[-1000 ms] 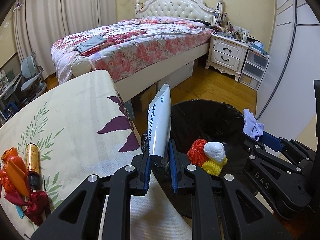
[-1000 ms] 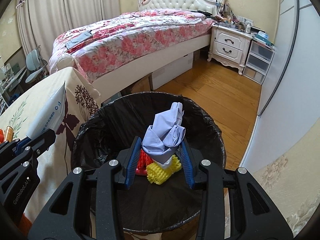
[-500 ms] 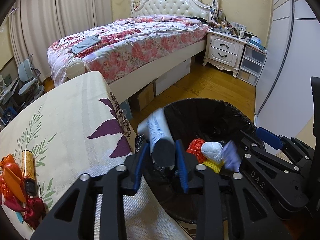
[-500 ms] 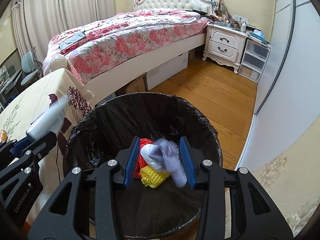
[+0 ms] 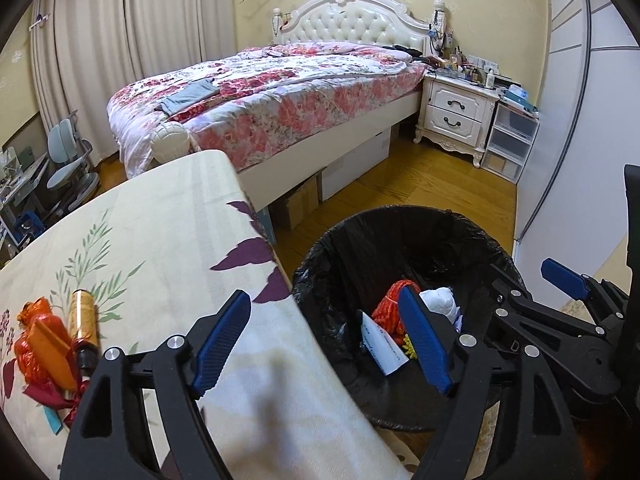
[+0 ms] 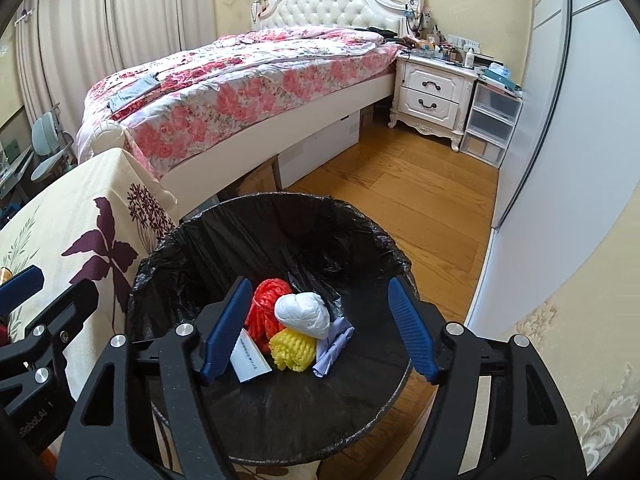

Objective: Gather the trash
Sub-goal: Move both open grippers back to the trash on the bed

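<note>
The left gripper (image 5: 326,344) points steeply downward over the edge of the table (image 5: 160,224), its jaws apart, opening, with nothing between them. Left of its left jaw, on the tablecloth, lie an orange wrapper (image 5: 40,340), a gold tube (image 5: 82,316) and a dark red ribbon (image 5: 52,396). Its right jaw hangs over the trash bin (image 5: 460,232), and just left of that jaw a white packet (image 5: 380,344) leans in the bin. The right gripper (image 6: 320,328) tilts down at a similar slant directly above the bin, jaws also apart and opening, empty. Below and between them, at the bottom of the black liner, sit a red net (image 6: 266,306), the white packet beside the left jaw, a yellow net (image 6: 292,350), a white wad (image 6: 304,314) and a lilac crumpled paper (image 6: 334,346).
</note>
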`<state>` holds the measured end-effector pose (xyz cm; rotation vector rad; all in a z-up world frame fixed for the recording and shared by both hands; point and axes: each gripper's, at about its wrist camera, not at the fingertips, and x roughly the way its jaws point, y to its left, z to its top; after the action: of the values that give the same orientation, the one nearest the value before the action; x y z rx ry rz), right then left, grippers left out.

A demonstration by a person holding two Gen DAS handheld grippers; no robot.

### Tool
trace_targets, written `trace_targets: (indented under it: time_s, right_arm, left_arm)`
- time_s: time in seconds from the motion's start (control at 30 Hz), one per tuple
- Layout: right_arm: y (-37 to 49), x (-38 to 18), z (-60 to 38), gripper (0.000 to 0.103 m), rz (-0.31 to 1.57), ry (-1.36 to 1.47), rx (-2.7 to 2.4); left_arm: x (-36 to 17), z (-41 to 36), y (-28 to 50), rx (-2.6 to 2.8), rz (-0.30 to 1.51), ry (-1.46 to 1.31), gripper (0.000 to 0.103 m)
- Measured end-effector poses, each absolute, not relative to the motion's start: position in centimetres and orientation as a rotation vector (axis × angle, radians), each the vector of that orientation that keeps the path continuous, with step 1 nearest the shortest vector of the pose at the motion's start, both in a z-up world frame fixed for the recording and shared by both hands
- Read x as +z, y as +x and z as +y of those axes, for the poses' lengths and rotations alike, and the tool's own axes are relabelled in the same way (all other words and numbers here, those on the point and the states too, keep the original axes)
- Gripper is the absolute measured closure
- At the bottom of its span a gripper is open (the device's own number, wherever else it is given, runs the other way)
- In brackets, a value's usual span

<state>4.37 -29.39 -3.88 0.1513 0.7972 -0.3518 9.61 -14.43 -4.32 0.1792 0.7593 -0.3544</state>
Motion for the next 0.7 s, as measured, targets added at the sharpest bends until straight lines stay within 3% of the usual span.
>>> trace_targets:
  time_s: [0.7]
  right_arm:
    - [2.3,-1.8,-18.9,0.031,0.796,0.107,-0.135]
  left_arm:
    - [-2.5,-0.4,3.9,-0.116,0.744,0.091,0.026]
